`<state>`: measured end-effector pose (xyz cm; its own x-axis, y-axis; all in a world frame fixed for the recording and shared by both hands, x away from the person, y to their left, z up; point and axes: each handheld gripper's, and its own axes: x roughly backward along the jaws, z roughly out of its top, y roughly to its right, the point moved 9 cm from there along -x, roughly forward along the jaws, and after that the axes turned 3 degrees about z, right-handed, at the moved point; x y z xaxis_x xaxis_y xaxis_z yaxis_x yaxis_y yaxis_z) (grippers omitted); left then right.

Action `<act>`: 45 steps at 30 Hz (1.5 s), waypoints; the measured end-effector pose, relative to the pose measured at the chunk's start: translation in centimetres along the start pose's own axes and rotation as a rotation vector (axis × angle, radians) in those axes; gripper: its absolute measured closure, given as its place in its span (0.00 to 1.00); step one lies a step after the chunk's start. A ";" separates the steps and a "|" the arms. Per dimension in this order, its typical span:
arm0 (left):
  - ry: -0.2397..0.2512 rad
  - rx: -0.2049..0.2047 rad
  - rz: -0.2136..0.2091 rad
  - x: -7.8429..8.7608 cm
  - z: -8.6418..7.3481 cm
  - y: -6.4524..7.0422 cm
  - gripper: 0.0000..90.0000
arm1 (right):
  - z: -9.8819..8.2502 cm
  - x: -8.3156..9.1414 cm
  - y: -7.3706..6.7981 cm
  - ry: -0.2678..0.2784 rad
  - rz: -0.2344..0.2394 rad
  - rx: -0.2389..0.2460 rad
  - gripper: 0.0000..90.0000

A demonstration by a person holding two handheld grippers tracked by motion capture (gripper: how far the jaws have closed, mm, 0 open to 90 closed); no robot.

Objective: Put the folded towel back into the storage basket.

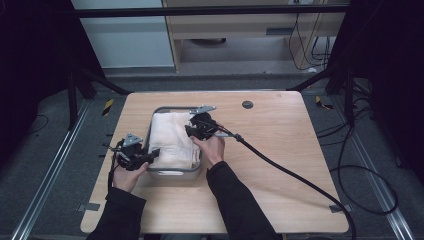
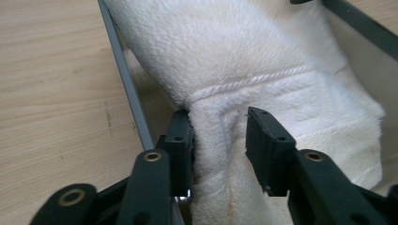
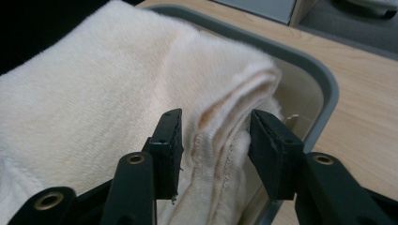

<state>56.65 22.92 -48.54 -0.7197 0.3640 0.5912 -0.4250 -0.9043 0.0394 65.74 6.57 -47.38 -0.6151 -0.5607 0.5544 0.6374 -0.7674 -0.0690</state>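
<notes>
High view: a grey bin (image 1: 156, 116) sat on the wooden tabletop (image 1: 280, 150), left of centre, with a folded white towel (image 1: 172, 137) inside it. The left gripper (image 1: 134, 154) was at the bin's near left corner, held by the left hand (image 1: 127, 176). The right gripper (image 1: 200, 125) was over the bin's right rim, held by the right hand (image 1: 212, 147), its cable (image 1: 290, 172) trailing off across the tabletop to the right.

Left gripper view: fingers (image 2: 180, 140) were spread, straddling a bunched fold of the towel (image 2: 263, 56). The left finger touched the cloth, just inside the bin wall (image 2: 126, 84); the right finger stood a little clear of the fold. Not pinching.

Right gripper view: fingers (image 3: 169, 145) were spread either side of the towel's (image 3: 94, 93) folded edge, with the stitched hem between them. The right finger was just beside the bin rim (image 3: 324, 84). No squeeze visible on the cloth.
</notes>
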 end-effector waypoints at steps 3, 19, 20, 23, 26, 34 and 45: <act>0.058 0.014 -0.023 1.0 1.0 0.0 0.63 | 0.5 0.6 0.0 0.021 0.013 0.002 0.60; 0.201 0.001 -0.009 5.0 3.3 0.2 0.38 | 2.4 10.8 1.1 0.189 0.045 0.022 0.26; 0.202 0.002 -0.007 5.0 3.2 0.2 0.37 | 2.1 11.8 1.5 0.201 0.040 0.019 0.25; 0.212 -0.001 -0.006 5.3 2.9 0.0 0.35 | 1.4 13.5 2.2 0.221 0.041 0.016 0.22; 0.209 0.006 -0.005 5.3 2.3 -0.2 0.33 | 0.3 15.0 3.2 0.227 0.026 0.024 0.19; 0.207 0.019 0.008 5.6 0.7 -1.3 0.30 | -4.2 17.6 6.2 0.217 -0.020 0.009 0.15; 0.198 0.023 0.040 6.0 -2.2 -3.3 0.28 | -11.0 20.3 10.5 0.198 -0.080 -0.064 0.12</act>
<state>52.57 28.58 -46.89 -0.8305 0.3624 0.4230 -0.3830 -0.9229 0.0386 54.84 -16.28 -46.01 -0.7456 -0.5425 0.3871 0.5560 -0.8266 -0.0876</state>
